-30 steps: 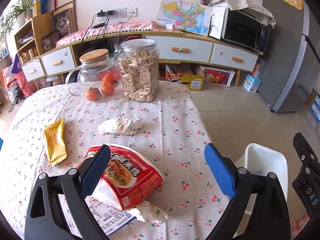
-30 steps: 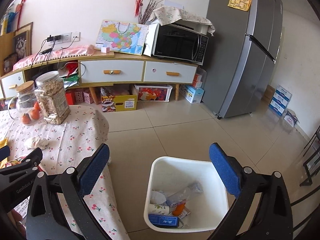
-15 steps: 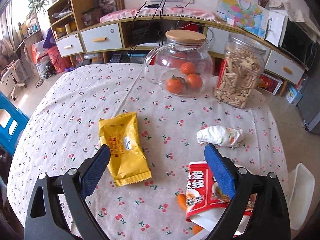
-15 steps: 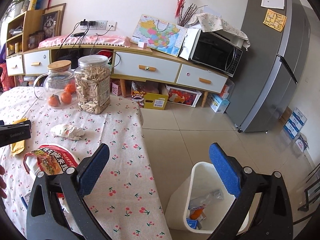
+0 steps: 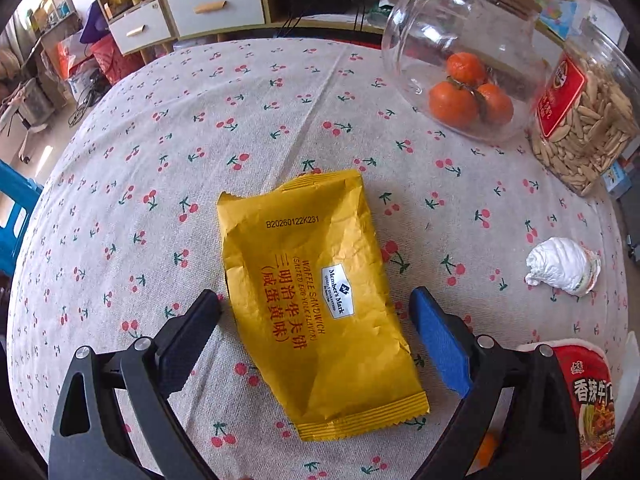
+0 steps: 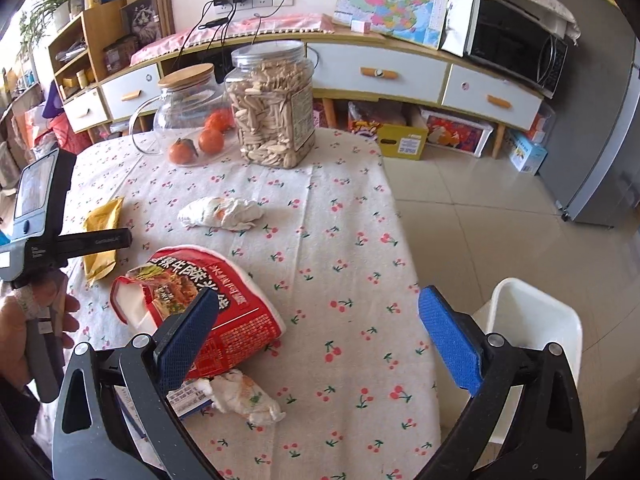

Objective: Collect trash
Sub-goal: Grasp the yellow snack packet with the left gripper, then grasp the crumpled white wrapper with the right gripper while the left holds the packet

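A yellow snack wrapper [image 5: 320, 300] lies flat on the cherry-print tablecloth; it also shows in the right wrist view [image 6: 102, 236]. My left gripper [image 5: 316, 312] is open, its fingers either side of the wrapper, just above it. A red noodle cup [image 6: 204, 300] lies on its side, also seen at the left wrist view's lower right [image 5: 588, 396]. A crumpled white tissue [image 6: 220, 212] lies mid-table [image 5: 564, 266]; another wad [image 6: 248, 400] lies by the cup. My right gripper [image 6: 316, 320] is open and empty over the table's near edge. The white trash bin [image 6: 536, 344] stands on the floor to the right.
A glass jar with oranges [image 5: 468, 92] and a plastic jar of seeds [image 6: 272, 104] stand at the table's far side. A printed paper [image 6: 188, 394] lies under the cup. A low cabinet [image 6: 376, 76] lines the far wall.
My left gripper has swung left and come down over the yellow wrapper. My right gripper has turned from the bin toward the table and the red cup.
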Demonstrator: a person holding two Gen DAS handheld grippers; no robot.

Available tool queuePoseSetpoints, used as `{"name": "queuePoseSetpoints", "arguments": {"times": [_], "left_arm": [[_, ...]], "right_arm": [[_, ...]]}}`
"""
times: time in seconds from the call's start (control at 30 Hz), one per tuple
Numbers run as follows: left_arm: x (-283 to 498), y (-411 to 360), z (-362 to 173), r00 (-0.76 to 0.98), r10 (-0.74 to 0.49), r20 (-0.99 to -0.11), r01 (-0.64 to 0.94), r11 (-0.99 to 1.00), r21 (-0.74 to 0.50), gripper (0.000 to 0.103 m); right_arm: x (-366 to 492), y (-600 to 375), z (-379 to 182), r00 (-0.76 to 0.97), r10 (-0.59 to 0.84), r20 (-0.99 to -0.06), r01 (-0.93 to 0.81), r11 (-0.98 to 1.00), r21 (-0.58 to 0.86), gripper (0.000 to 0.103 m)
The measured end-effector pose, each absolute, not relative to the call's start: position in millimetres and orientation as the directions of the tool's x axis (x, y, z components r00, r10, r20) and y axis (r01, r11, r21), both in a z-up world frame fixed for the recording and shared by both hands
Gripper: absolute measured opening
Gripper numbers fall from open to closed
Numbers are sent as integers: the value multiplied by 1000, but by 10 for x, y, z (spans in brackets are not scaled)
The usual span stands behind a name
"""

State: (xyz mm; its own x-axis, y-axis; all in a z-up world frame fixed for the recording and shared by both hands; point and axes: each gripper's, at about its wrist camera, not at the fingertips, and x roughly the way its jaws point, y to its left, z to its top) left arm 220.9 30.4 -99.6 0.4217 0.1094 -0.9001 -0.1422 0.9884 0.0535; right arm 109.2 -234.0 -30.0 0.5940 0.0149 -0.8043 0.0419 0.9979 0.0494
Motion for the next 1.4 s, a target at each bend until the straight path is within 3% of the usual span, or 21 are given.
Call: {"name": "queuePoseSetpoints", "arguments": {"times": [0.1, 0.2, 0.27, 0.43, 0.6, 0.77, 0.97, 1.1, 1.13, 1.2, 1.3, 1.4], "left_arm": [[2127, 236, -997, 476, 100, -874, -68, 995, 77, 86], [2013, 136, -967, 516, 105, -850, -4, 993, 120, 67], [1961, 42, -940, 520, 91, -849, 33, 991, 126, 48], [1738, -93, -852, 518, 37, -854, 85, 992, 94, 35], [1286, -64, -530, 518, -89, -851, 82, 995, -54, 35], [839, 26, -250, 568, -158, -808, 116, 987, -112, 35], [821, 255, -342, 550, -175, -817, 53, 983, -175, 35], [883, 293, -381, 520, -215, -827, 43, 973, -226, 35], [884, 282, -387, 519, -215, -827, 46, 974, -224, 35], [894, 283, -378, 520, -212, -827, 48, 974, -220, 35], [903, 324, -356, 527, -215, -822, 38, 973, -230, 35], [898, 400, -334, 537, -210, -817, 19, 971, -237, 35]], "right_arm": [[1144, -2382, -408, 525, 123, -842, 44, 984, 171, 96], [1170, -2395, -492, 478, 199, -856, 50, 966, 252, 96], [1185, -2388, -524, 461, 226, -858, 54, 958, 281, 96], [1233, -2389, -422, 495, 257, -830, 24, 951, 308, 96], [1403, -2350, -274, 558, 215, -802, -53, 973, 224, 96], [1777, -2219, -323, 545, 219, -809, -95, 975, 200, 94], [2192, -1763, -520, 478, 143, -867, -270, 963, 10, 90], [2458, -1624, -663, 409, 171, -896, -308, 951, 41, 88], [2513, -1592, -722, 385, 169, -907, -308, 950, 46, 86], [2597, -1519, -847, 346, 142, -927, -321, 947, 26, 68], [2619, -1490, -879, 362, 112, -926, -328, 945, -14, 52], [2585, -1558, -799, 370, 131, -920, -293, 956, 19, 49]]}}
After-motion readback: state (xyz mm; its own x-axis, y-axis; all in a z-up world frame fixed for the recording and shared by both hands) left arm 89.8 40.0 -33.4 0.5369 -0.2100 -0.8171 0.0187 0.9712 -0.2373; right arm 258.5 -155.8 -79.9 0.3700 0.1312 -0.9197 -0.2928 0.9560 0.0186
